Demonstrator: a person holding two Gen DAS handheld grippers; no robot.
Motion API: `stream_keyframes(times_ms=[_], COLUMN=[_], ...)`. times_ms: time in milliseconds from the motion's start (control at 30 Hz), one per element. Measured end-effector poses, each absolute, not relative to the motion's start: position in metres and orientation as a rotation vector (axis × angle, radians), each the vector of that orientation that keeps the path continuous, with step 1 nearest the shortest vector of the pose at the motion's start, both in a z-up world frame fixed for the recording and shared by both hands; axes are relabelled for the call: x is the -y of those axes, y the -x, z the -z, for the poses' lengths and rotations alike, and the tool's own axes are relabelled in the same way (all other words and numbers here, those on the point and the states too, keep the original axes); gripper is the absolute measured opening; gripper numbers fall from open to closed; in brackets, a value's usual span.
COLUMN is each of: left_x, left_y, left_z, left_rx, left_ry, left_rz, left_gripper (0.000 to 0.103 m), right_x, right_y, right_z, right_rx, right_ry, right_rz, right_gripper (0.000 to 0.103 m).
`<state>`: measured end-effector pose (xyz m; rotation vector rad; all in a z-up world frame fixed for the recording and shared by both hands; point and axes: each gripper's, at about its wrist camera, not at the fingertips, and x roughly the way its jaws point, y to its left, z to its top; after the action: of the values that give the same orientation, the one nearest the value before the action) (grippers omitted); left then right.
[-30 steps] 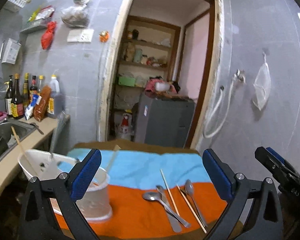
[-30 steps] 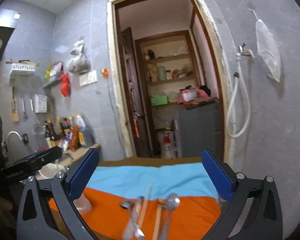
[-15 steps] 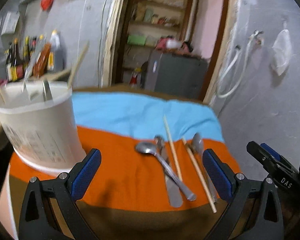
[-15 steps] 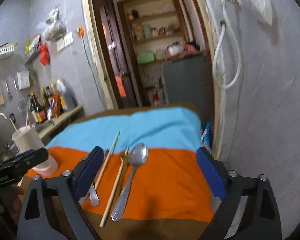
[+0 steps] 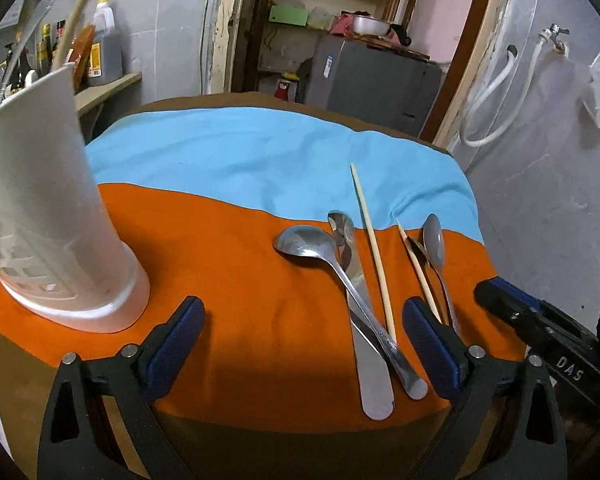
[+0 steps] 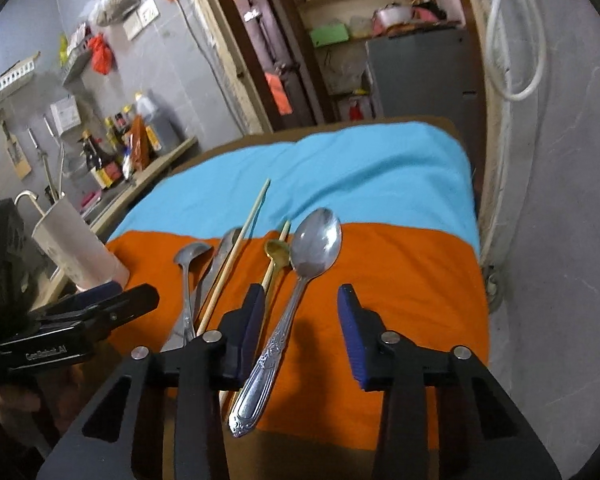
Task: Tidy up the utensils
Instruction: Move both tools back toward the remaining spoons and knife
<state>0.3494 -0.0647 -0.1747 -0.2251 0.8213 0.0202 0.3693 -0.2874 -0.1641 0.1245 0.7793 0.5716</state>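
The left tongs (image 5: 303,344) are spread wide above the orange part of the cloth (image 5: 228,264) on the surface, with nothing between them. The right tongs (image 6: 300,328) have just been closing, but the pads do not yet touch the ornate spoon (image 6: 296,300) lying between them. A ladle (image 5: 324,264), a knife (image 5: 360,320) and chopsticks (image 5: 374,256) lie beside it. The white utensil holder (image 5: 52,216) stands at the left.
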Motion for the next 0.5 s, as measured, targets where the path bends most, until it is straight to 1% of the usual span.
stream_keyframes(times_ms=[33,100,167,267,333,400,433,500], left_x=[0.066,0.066,0.067,0.068,0.068,0.064,0.063,0.061], left_y=[-0.352,-0.357,-0.363,-0.374,-0.380,-0.384,-0.386,-0.389], left_z=[0.175,0.176,0.177,0.181,0.183,0.185,0.186,0.187], left_rx=[-0.824,-0.834,-0.849,-0.880,-0.888,-0.895,-0.897,-0.900], left_ry=[0.227,0.227,0.229,0.236,0.245,0.265,0.271,0.289], left_rz=[-0.013,0.000,0.009,0.020,0.024,0.019,0.019,0.023], left_gripper=[0.090,0.080,0.074,0.073,0.067,0.056,0.055,0.047], right_x=[0.286,0.284,0.282,0.274,0.272,0.270,0.269,0.268], right_y=[-0.371,-0.375,-0.381,-0.389,-0.390,-0.391,-0.392,-0.395], right_z=[0.166,0.169,0.170,0.179,0.180,0.180,0.180,0.180], right_rx=[-0.794,-0.817,-0.841,-0.911,-0.916,-0.919,-0.919,-0.921], right_ry=[-0.121,-0.121,-0.119,-0.100,-0.086,-0.071,-0.064,-0.053], right_rz=[-0.573,-0.579,-0.581,-0.588,-0.582,-0.573,-0.572,-0.572], right_gripper=[0.032,0.029,0.025,0.021,0.019,0.016,0.016,0.016])
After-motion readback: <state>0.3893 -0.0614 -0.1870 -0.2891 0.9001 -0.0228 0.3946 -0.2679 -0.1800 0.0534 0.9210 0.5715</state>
